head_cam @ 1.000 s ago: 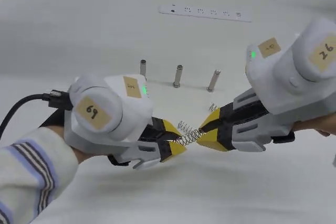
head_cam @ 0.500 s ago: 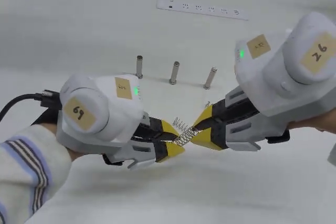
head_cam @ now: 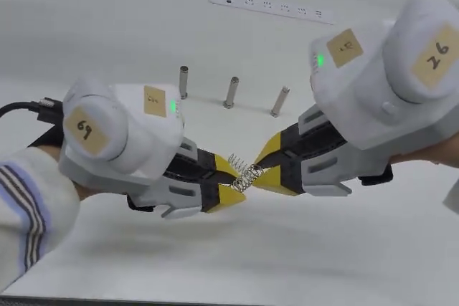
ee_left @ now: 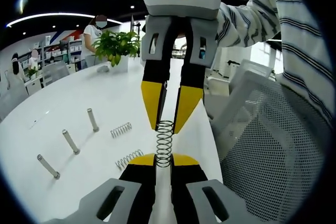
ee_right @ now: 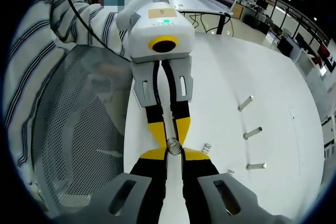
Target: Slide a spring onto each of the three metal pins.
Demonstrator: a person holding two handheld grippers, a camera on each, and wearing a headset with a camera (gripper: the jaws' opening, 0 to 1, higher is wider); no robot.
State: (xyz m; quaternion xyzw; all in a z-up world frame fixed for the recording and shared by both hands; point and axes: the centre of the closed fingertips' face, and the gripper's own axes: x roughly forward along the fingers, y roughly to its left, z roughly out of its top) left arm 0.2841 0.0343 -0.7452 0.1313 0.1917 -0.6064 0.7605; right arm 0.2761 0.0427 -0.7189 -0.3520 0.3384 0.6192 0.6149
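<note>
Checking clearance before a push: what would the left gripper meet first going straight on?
The spring it grips, then, right behind it, the right gripper, which faces the left gripper tip to tip and looks clamped on the spring's other end.

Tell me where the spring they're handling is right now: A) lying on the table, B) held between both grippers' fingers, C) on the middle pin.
B: the spring spans from the left gripper to the right gripper, each gripping one end, away from the pins.
</note>
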